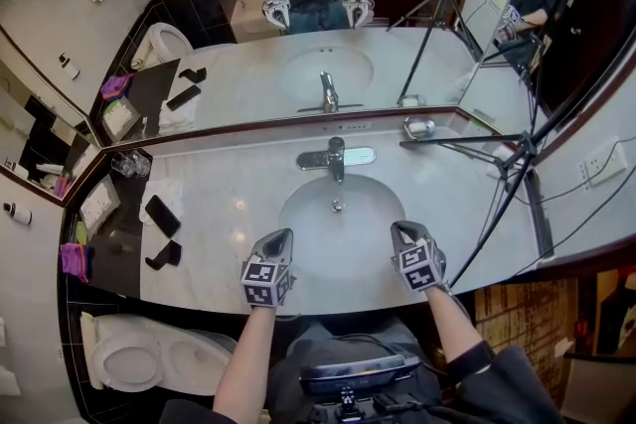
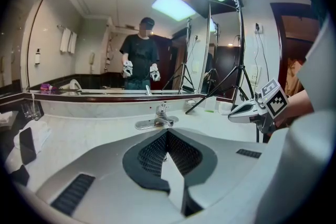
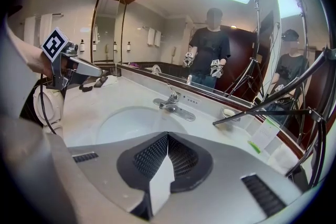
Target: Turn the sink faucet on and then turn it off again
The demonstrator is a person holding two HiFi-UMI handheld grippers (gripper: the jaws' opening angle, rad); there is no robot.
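A chrome faucet (image 1: 335,157) with a single lever stands on its base plate behind the oval white sink basin (image 1: 298,213); no water shows. It also appears in the left gripper view, faucet (image 2: 160,117), and in the right gripper view, faucet (image 3: 171,100). My left gripper (image 1: 283,236) hovers over the near left rim of the basin, jaws shut and empty. My right gripper (image 1: 399,230) hovers over the near right rim, also shut with nothing in it. Both point toward the faucet and stand well short of it.
A black tripod (image 1: 497,159) leans across the right of the counter, with a soap dish (image 1: 418,126) behind it. Glasses (image 1: 129,164), a dark phone (image 1: 162,214) and another dark object (image 1: 164,255) lie at the left. A wall mirror (image 1: 328,25) backs the counter. A toilet (image 1: 139,353) sits lower left.
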